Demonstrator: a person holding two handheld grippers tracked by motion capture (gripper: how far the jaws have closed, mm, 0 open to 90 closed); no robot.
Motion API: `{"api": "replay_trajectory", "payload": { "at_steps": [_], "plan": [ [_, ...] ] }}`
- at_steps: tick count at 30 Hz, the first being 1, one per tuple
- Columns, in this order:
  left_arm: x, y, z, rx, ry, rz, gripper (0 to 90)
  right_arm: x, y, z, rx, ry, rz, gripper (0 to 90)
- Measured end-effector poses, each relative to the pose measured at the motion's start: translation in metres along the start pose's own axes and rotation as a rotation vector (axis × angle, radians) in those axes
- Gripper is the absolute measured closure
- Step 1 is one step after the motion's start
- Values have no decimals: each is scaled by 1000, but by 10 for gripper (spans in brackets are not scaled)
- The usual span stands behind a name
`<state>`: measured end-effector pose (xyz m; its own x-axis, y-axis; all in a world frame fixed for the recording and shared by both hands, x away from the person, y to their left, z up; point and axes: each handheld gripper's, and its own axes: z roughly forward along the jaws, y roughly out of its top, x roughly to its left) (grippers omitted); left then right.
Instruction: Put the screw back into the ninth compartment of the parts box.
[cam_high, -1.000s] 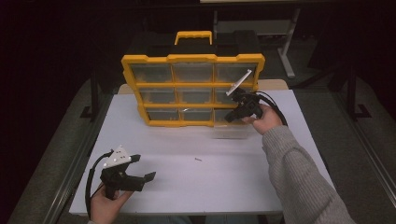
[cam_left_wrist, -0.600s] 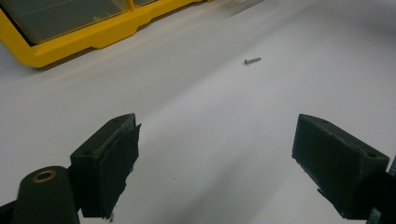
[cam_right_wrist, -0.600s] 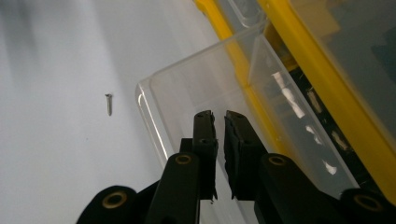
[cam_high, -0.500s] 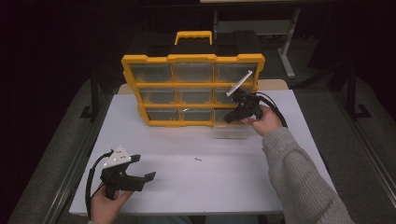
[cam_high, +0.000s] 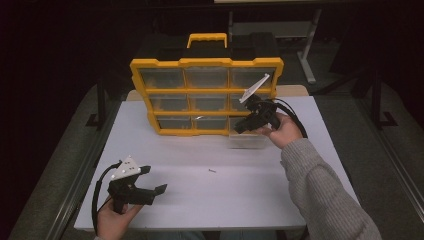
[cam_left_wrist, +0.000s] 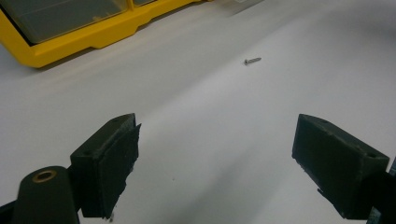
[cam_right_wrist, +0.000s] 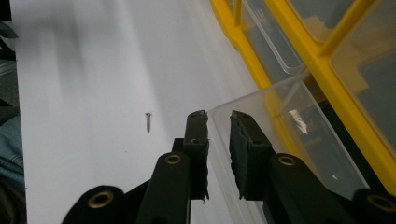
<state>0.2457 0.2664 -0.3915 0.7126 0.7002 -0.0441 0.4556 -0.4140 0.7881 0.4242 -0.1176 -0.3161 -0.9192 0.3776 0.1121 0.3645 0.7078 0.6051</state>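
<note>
My right gripper (cam_high: 243, 126) sits at the lower right corner of the yellow organizer (cam_high: 206, 95), over the clear drawer (cam_high: 246, 140) that is pulled out onto the white table (cam_high: 225, 200). In the right gripper view the front wall of that drawer (cam_right_wrist: 261, 100) stands in the narrow gap between my two black pads (cam_right_wrist: 198, 140), and I see daylight on either side of the plastic — my jaws have just been opening, so the wall is between them but no longer pinched. The drawer's back end is at the organizer's bottom row, beside another clear drawer (cam_right_wrist: 275, 46) that sits in its own slot.

My left gripper (cam_high: 150, 192) rests low at the near left of the table, well apart from the organizer. Its jaws stand wide with nothing between them; in the left gripper view I look past both pads (cam_left_wrist: 112, 158) at bare white tabletop.

A small screw (cam_high: 212, 171) lies loose on the table between my two grippers — nearer the middle, clear of the drawer and of both sets of jaws. In the left gripper view the screw (cam_left_wrist: 252, 60) lies ahead of my open pads, with the organizer's yellow frame (cam_left_wrist: 93, 37) beyond it to the left. In the right gripper view the screw (cam_right_wrist: 148, 122) lies just left of my pads, on the table.
</note>
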Motion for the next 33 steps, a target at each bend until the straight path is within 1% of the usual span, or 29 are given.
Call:
{"api": "replay_trajectory", "payload": {
  "at_steps": [2,3,5,6,13,15,19,25,27,29,32,33],
  "plan": [
    [0,0,0,-1,1,1,142,4,1,-1,-5,3,-7,736],
    [0,0,0,-8,1,-6,142,6,2,-1,-5,6,1,736],
    [-1,0,0,-8,1,-6,142,9,4,-1,-8,6,-20,725],
    [-1,0,0,-8,2,-6,142,11,5,-1,-9,8,-17,723],
    [-1,0,0,-12,1,-9,142,25,10,6,-7,19,-51,693],
    [-1,0,0,-12,2,-8,142,29,11,9,-12,29,-57,685],
    [-1,0,0,-13,1,-9,142,35,12,15,-2,43,-67,664],
    [-1,0,0,-14,2,-10,142,41,11,27,1,70,-68,637],
    [-1,0,0,-13,2,-8,142,42,11,30,8,68,-80,630],
    [-1,0,0,-13,2,-8,142,44,10,33,7,72,-71,621],
    [-1,0,0,-14,2,-9,142,46,9,38,10,70,-73,610],
    [-1,0,0,-14,2,-9,142,47,8,40,8,76,-72,609]
  ]
}}
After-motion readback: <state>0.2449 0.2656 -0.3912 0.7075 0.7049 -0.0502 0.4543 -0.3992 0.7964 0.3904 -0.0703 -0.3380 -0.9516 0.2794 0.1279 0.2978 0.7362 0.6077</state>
